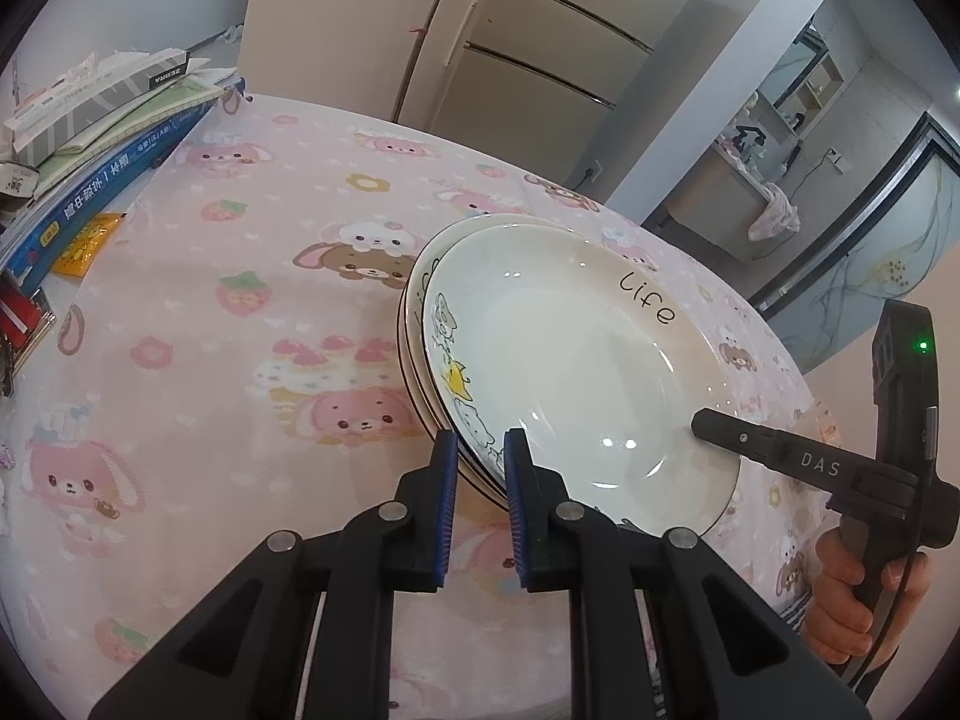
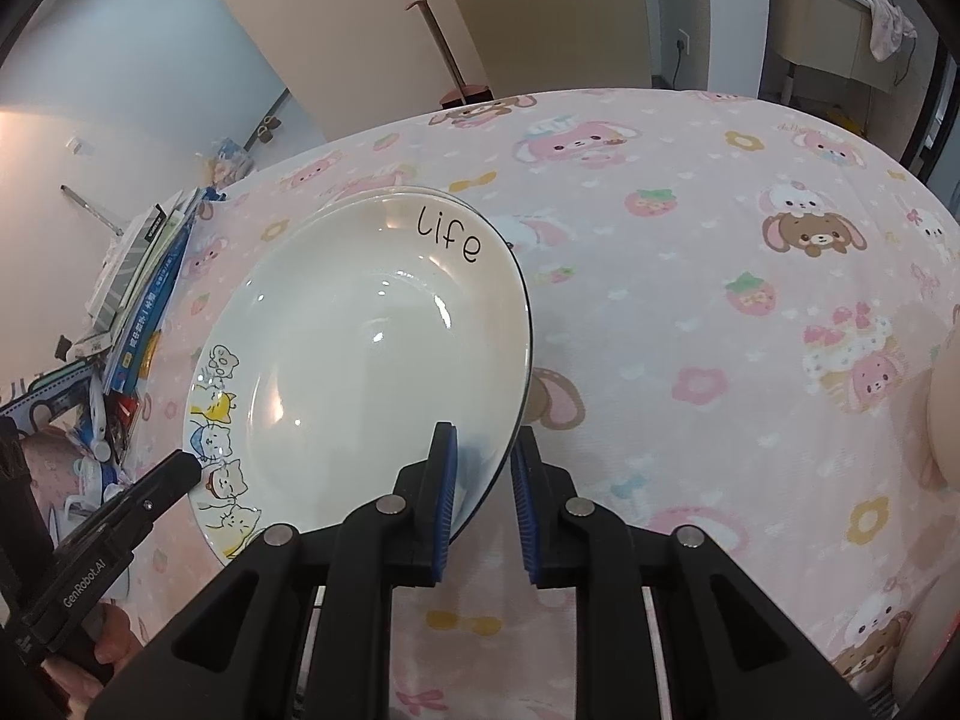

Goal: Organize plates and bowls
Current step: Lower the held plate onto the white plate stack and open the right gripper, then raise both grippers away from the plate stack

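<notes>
You are midway through stacking: the top plate (image 1: 576,354) sits on the stack of plates (image 1: 420,360) on the pink tabletop (image 1: 180,330), slightly off-centre. Your left tongs (image 1: 480,468) straddle the stack's near rim, jaws narrowly parted, pads beside the rim but gripping nothing firmly that I can tell. Your right tongs (image 2: 483,480) bracket the top plate's opposite edge, likewise slightly open. Next, likely either close both and lift together, or nudge the rims level.
</notes>
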Motion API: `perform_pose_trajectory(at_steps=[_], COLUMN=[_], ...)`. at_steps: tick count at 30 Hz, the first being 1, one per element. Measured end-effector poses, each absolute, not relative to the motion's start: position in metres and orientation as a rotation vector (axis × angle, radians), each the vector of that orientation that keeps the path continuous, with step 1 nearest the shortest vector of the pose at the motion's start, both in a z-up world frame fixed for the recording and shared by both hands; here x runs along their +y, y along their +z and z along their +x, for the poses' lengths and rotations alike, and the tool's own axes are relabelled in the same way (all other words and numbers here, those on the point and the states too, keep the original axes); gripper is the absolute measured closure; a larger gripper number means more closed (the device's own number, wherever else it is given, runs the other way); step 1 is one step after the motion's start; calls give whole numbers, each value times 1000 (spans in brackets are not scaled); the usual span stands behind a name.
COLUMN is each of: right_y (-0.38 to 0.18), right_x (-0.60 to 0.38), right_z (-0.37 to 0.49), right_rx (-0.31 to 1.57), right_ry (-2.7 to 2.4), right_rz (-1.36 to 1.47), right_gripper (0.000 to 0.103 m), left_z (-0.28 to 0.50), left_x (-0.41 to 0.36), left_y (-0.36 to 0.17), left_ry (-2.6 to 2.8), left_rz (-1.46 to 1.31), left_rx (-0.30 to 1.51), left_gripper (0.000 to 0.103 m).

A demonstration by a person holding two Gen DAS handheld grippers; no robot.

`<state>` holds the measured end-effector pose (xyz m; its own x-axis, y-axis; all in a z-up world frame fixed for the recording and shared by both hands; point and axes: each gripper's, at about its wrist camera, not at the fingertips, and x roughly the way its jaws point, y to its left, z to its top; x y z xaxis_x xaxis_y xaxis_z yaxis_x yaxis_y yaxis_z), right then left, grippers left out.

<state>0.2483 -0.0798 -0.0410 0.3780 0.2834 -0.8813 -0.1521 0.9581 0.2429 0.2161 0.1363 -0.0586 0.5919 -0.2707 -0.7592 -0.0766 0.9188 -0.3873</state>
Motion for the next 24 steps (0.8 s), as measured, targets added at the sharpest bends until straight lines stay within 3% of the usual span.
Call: perform_pose_trajectory(at_steps=[9,13,22,23,24], right_y=[-43,-50,-40,-34,-26], right_x=[-77,-82,-92,-93,-93], right_z=[248,252,249,247,243], right_rx=[1106,1123,1117,1095,1059], right_ry=[273,239,227,222,215], right_rz=[87,92,126,116,89], right_gripper=[86,60,60,60,60], left_z=[219,213,189,186,183], left_x=[135,124,108,108,108], left_y=[-62,-51,-21,-17,-14], left_ry=[-109,-38,-58,-55,-61], left_rz=[-390,-251,-162,-165,-173], left_rx=[930,853,636,607,584], left_gripper=[86,86,86,82,70])
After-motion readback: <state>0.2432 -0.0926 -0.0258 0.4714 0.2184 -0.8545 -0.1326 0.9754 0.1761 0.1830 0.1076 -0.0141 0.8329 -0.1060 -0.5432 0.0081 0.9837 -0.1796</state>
